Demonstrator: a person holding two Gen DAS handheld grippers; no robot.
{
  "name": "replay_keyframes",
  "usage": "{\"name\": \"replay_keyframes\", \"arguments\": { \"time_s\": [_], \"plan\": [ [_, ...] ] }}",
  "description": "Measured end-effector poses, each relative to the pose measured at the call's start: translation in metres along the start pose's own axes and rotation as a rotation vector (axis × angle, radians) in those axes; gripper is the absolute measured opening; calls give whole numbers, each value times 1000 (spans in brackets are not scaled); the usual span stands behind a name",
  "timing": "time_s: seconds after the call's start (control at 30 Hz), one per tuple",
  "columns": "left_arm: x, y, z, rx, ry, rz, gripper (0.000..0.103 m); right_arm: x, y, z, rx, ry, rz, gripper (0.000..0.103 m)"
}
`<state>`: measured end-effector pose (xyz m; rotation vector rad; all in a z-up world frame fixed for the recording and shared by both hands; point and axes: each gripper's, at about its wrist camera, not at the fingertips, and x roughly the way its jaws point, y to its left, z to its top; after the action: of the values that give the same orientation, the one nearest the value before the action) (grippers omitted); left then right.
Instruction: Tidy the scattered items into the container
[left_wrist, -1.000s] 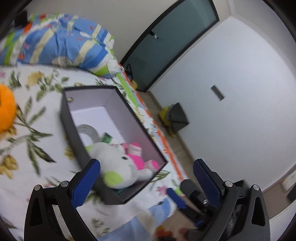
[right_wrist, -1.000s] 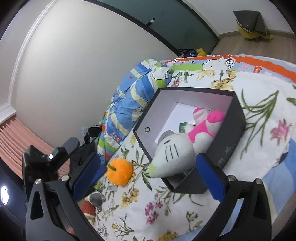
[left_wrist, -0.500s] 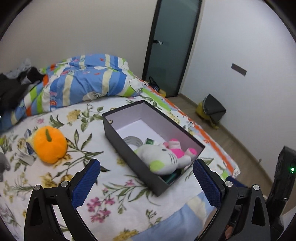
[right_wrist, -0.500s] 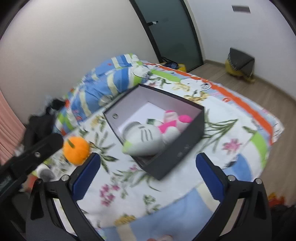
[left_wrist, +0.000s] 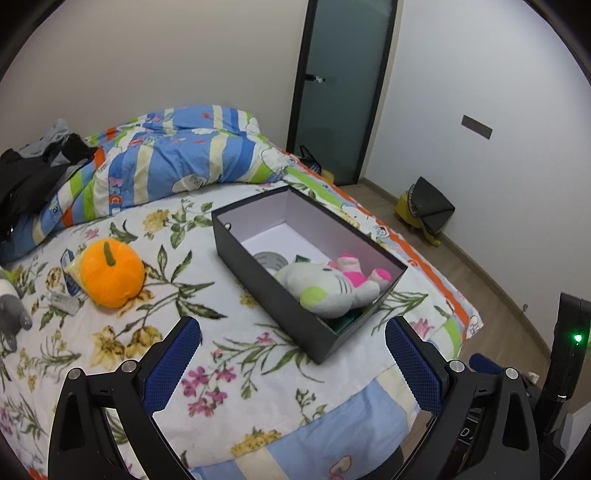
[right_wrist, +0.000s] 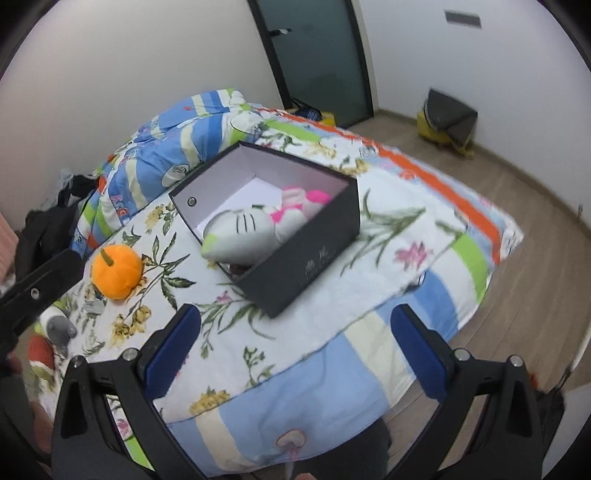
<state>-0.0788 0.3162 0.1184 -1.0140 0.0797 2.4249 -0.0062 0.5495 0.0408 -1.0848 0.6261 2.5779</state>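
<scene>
Orange plush pumpkin (left_wrist: 112, 273) at middle left looks soft and light; squeeze its round sides. Left gripper (left_wrist: 293, 356) and right gripper (right_wrist: 295, 345) gape wide, empty, short of the black cardboard box (left_wrist: 273, 291).

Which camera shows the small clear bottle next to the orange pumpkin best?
The left wrist view. There the bottle lies in plain sight on the bedspread, left of the pumpkin. In the right wrist view the same spot is small and blurred, so the bottle cannot be told apart.
</scene>
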Motion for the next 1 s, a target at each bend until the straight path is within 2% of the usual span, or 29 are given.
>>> {"name": "replay_keyframes", "arguments": {
  "time_s": [0.3, 0.63, 1.0],
  "plan": [
    [12, -12, -15, 29, 25, 69, 100, 14, -12, -8, 15, 1, 6, 103],
    [19, -21, -19, 41, 39, 78, 100, 0, -11, -2, -34, -62, -1, 103],
    [8, -22, -19, 45, 18, 108, 100, -5, -8, -3, -25, -71, 14, 103]
  ]
}}
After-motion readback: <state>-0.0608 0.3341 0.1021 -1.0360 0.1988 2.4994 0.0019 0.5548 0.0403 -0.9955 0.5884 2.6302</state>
